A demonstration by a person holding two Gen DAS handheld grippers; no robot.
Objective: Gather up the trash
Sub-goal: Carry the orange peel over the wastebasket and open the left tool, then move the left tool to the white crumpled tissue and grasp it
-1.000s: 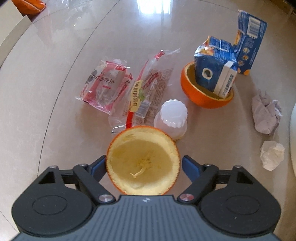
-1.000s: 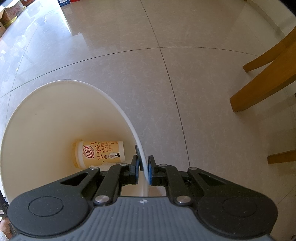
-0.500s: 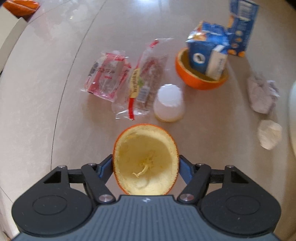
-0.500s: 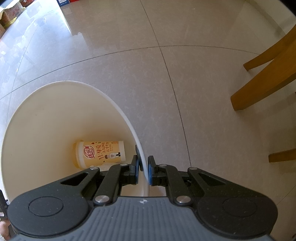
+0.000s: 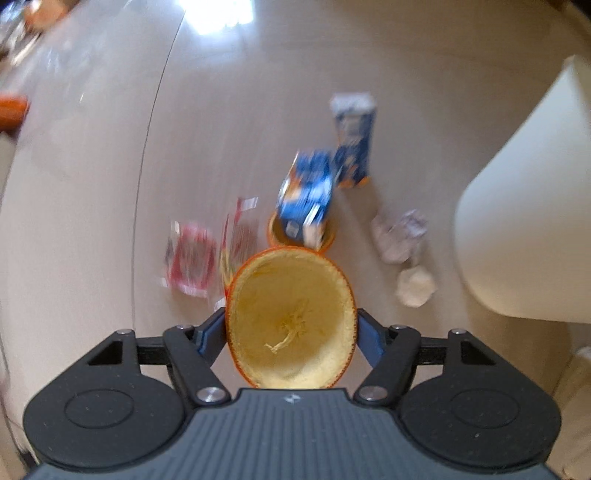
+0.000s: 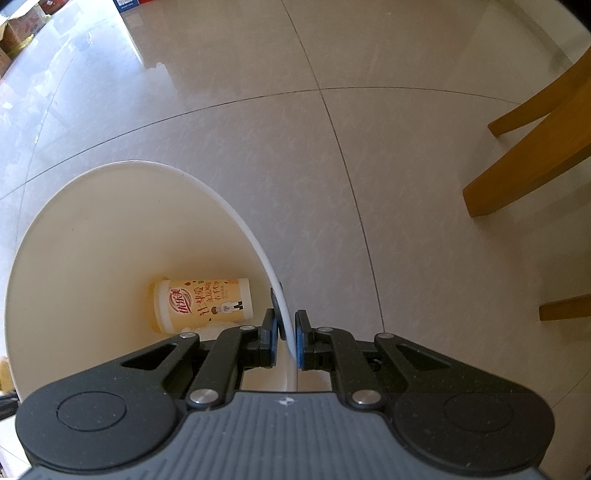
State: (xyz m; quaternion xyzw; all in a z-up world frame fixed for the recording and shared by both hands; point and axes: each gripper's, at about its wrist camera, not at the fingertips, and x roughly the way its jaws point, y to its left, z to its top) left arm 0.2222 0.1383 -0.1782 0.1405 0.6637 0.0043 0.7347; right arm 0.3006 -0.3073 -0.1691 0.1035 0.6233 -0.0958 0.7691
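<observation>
My left gripper (image 5: 291,326) is shut on a hollow orange peel half (image 5: 291,317), lifted above the floor with its pale inside facing the camera. On the floor beyond lie a second peel half (image 5: 275,236) holding a blue carton (image 5: 304,199), another blue carton (image 5: 352,147), red wrappers (image 5: 192,258) and crumpled tissues (image 5: 400,236). The white bin (image 5: 524,206) shows at the right of the left wrist view. My right gripper (image 6: 286,338) is shut on the white bin's rim (image 6: 258,251). A yellow drink cup (image 6: 203,308) lies inside the bin.
Wooden chair legs (image 6: 528,147) stand at the right in the right wrist view. Cardboard boxes (image 6: 18,26) sit at the far left edge. A small tissue ball (image 5: 415,286) lies close to the bin's outer wall. Beige tiled floor (image 6: 369,129) surrounds everything.
The left gripper has risen with the peel half and swung right, so the trash on the floor looks smaller and the bin has come into view. The right gripper has not moved.
</observation>
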